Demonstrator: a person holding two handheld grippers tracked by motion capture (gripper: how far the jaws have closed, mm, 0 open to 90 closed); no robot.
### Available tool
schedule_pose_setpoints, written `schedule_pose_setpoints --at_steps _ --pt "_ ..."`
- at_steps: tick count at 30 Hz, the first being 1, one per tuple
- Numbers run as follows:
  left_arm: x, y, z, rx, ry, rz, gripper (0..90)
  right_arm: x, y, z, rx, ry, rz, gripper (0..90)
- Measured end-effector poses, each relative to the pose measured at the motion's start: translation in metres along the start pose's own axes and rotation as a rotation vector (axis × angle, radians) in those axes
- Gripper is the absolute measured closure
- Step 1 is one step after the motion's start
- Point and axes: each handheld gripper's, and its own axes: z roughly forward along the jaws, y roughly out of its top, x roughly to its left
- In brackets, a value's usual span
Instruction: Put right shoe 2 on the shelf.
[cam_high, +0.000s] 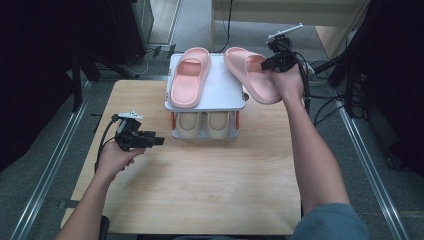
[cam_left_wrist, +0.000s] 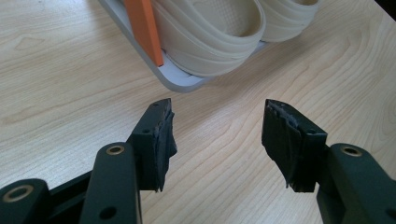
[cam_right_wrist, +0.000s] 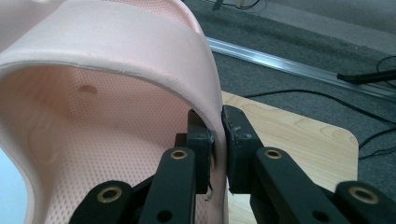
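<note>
— What did the right gripper (cam_right_wrist: 218, 140) have just then?

— Its jaws were pinched narrow on the strap edge of a pink slide sandal (cam_high: 252, 75), one pad inside the band and one outside. In the right gripper view the band (cam_right_wrist: 140, 51) curved up and over the jaws.

— Where was that sandal?

— Held tilted at the right end of the two-tier shoe rack (cam_high: 220, 95), overhanging the top shelf's edge. I couldn't tell whether its sole touched the shelf. The matching pink sandal (cam_high: 187, 77) lay flat on the top shelf just beside it, and a beige pair (cam_high: 206, 124) sat on the lower tier.

— And the left gripper (cam_high: 150, 140)?

— Jaws wide with nothing between them, hovering over the wooden table (cam_high: 200, 185) near the rack's front left corner.

— How would you say the sandal handled?

— Light, I'd guess, moulded foam. Soft enough that the strap gave a little under the pads, yet springy. The surface looked matt and dimpled, so not slippery. The strap edge seemed a sensible hold, though the sandal would likely swing from it.
</note>
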Motion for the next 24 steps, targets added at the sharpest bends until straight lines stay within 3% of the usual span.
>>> schedule_pose_setpoints --at_steps 11,15,24 --pt "-0.002 0.001 0.000 0.005 -0.007 0.021 43.4 0.028 0.016 0.021 0.035 -0.053 -0.040 82.2" --pt "-0.003 0.001 0.002 0.008 -0.007 0.028 43.4 0.034 0.019 0.027 0.041 -0.065 -0.033 81.9" --pt "-0.004 0.001 0.002 0.014 -0.001 0.042 43.3 0.048 0.020 0.033 0.038 -0.034 -0.024 78.7"
